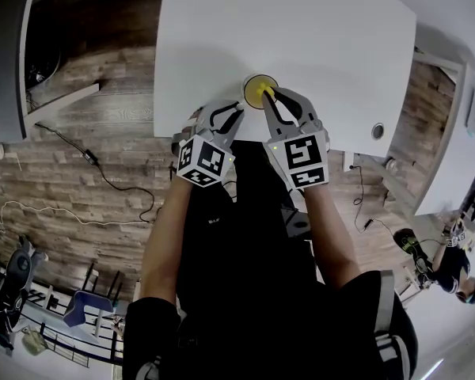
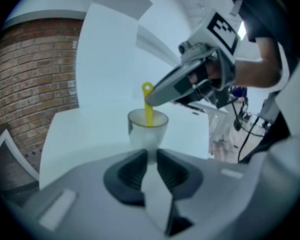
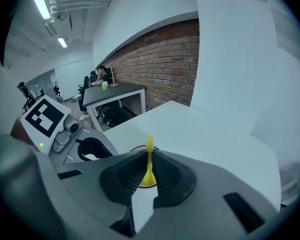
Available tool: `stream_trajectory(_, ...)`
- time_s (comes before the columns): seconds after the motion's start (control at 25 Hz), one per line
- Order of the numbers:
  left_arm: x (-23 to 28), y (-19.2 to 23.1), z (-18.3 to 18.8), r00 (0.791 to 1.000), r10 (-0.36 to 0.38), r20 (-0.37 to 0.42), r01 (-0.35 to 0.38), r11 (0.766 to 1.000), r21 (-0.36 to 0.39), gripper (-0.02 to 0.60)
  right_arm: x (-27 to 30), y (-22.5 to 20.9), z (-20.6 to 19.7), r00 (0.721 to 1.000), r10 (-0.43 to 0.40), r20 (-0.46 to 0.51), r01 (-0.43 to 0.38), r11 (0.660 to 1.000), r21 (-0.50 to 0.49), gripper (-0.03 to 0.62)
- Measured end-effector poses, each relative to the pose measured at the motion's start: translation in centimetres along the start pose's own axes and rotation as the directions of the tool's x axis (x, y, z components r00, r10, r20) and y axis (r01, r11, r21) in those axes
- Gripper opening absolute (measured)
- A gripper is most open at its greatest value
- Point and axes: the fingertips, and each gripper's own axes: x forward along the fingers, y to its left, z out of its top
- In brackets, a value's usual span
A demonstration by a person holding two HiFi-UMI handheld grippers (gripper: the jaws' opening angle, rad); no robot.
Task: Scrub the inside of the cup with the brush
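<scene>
Though a yellow blob overhead, brush [image 2: 148, 111] upright inside clear cup [image 2: 140, 134].

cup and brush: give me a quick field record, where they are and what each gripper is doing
cup: translucent cup, upright on the white table, near its front edge
brush: yellow brush standing in the cup, looped handle end above the rim
left gripper: jaws closed on the cup's lower part
right gripper: jaws closed on the brush handle
background: brick wall behind the table
</scene>
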Motion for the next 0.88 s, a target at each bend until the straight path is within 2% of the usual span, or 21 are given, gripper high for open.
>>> stream_trajectory(0.36, 0.1, -0.6, 0.1, 1.0, -0.026, -0.013, 0.026, 0.999, -0.034, 0.07, -0.9, 0.0, 0.4, 1.0, 0.003, 0.031, -0.004, 0.999, 0.035, 0.032)
stream_trajectory(0.44, 0.1, -0.8, 0.2, 0.999, -0.031, -0.012, 0.031, 0.999, -0.036, 0.091, -1.1, 0.0, 0.6, 0.999, -0.001, 0.038, 0.0, 0.999, 0.043, 0.032)
stream_trajectory(0.88, -1.4, -1.0, 0.6, 1.0, -0.019, 0.001, 0.019, 0.997, -0.068, 0.105, -3.3, -0.3, 1.5, 0.995, -0.038, 0.089, 0.03, 0.996, 0.086, 0.032)
